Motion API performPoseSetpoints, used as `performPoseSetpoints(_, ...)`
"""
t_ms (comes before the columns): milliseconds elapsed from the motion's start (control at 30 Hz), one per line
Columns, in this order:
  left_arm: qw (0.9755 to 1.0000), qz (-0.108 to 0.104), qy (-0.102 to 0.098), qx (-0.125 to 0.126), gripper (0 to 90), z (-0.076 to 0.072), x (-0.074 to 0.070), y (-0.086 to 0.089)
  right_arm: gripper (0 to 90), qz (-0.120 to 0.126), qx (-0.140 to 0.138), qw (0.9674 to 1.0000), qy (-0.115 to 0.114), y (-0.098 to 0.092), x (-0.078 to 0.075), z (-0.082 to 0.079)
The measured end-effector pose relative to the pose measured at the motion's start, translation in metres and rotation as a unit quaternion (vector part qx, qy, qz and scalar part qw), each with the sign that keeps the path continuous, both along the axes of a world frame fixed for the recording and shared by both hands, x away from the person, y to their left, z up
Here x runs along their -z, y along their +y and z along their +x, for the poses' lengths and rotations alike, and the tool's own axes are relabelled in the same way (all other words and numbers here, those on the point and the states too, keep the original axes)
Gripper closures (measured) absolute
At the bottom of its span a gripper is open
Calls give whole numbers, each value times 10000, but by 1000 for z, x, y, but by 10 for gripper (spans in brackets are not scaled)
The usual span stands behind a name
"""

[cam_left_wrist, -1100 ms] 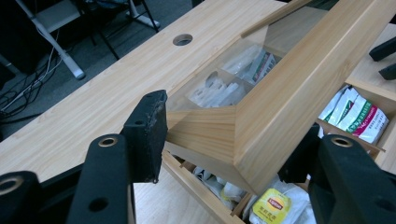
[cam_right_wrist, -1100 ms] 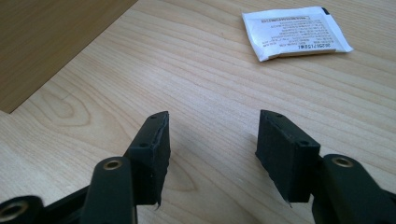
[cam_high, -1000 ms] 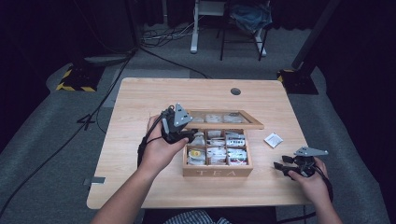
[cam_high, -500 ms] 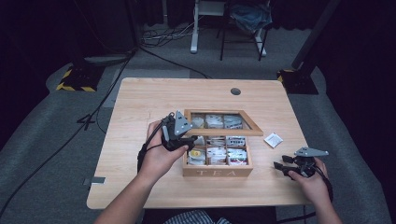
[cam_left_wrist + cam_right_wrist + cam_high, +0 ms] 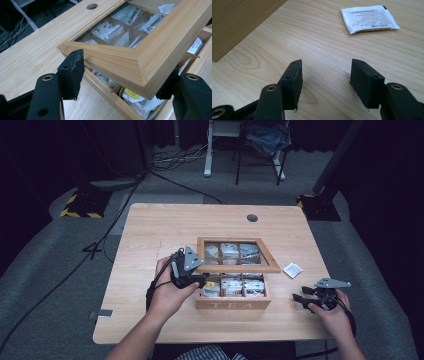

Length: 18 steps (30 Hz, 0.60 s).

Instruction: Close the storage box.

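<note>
The left gripper [image 5: 192, 276] has just been opening its jaws, which stand apart, the forearm reaching forward. The right gripper [image 5: 306, 298] rests low, jaws wide.

Loose white sachet [image 5: 292, 269], table hole [image 5: 252, 218], perhaps chair legs [image 5: 257, 162]

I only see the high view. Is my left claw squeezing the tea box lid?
Observer: It doesn't look like it. The left claw has just been opening. The lid has its corner between the jaws, and the near pad looks clear of the wood.
Operator: What's in the box under the lid?
Observer: Tea bags, one with a yellow label.
Operator: And my right claw?
Observer: The right claw is open with nothing between its jaws. It points across the table toward a white packet with small print.
</note>
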<state>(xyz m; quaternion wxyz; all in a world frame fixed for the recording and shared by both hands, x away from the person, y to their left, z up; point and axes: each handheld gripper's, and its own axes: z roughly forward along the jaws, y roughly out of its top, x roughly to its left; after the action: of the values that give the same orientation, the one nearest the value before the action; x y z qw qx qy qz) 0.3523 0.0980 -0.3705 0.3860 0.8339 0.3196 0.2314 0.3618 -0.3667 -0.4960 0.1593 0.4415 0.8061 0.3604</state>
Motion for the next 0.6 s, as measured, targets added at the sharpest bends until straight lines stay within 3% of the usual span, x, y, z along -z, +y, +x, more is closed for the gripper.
performPoseSetpoints(433,9998,39,170,-44,371,-7,11,2,437,2,10,10000,-5,1,0,0)
performPoseSetpoints(600,9994,-141,299,-72,375,-8,16,5,435,30,9,10000,-9,1,0,0)
